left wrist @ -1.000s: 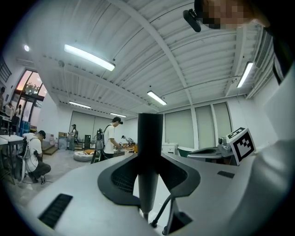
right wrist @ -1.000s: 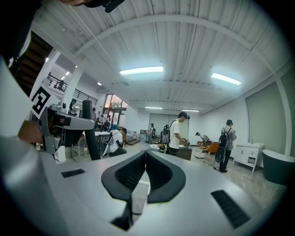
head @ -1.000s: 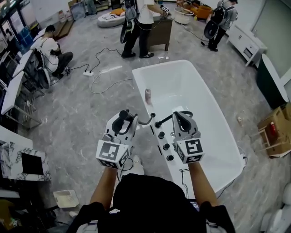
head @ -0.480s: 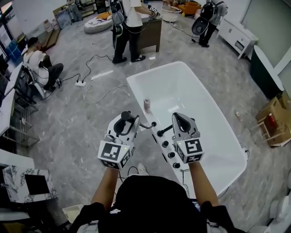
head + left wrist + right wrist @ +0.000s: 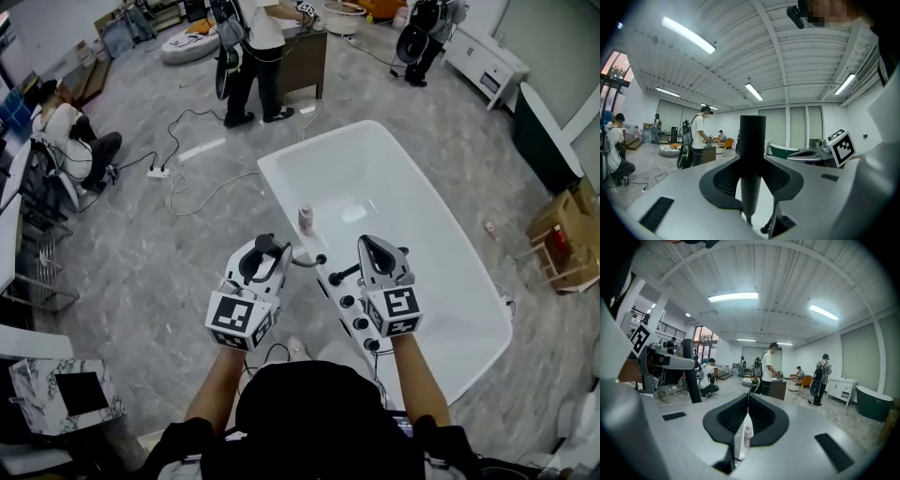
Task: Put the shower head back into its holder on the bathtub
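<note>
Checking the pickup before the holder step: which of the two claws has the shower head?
The left claw: its jaws are clamped on the black shower head. The right claw has its jaws shut together with nothing between them.

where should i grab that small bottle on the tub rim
Take the bottle around its body below the cap, probably coming level from the floor side: it stands upright on the bathtub rim, so a sideways pinch suits it.

Black shower head held upright beside the white bathtub.
</note>
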Motion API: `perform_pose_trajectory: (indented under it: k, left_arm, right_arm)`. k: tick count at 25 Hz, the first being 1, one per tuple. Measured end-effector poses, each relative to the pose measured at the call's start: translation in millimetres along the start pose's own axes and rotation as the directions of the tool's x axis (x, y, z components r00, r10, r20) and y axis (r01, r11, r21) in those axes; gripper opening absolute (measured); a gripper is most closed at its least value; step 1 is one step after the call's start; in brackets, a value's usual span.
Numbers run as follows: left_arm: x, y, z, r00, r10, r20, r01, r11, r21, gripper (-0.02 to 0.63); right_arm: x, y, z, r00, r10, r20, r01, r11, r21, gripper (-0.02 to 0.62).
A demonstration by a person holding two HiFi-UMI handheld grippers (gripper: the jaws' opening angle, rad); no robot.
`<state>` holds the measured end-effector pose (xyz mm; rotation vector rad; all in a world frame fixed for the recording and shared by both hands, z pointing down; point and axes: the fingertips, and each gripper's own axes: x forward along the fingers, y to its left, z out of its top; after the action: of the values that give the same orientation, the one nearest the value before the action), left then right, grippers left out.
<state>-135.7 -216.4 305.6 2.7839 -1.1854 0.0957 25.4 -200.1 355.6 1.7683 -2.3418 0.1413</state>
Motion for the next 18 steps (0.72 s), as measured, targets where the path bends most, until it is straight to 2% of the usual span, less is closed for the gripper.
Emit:
perform_pose_trajectory:
  k: [8, 18]
  left_arm:
    - [35, 4, -22, 0.999, -0.024, -0.041, 0.023, 1.000, -0.006, 0.146]
    - [95, 10, -53, 0.994, -0.004, -0.105, 0.002, 1.000, -0.021, 0.146]
  right_arm:
    - [20, -19, -18, 0.999, 0.016, -0.040, -0.016, 1.000, 0.001, 0.021]
    - [58, -59, -49, 0.995, 0.049, -0.089, -0.047, 0.999, 0.018, 0.021]
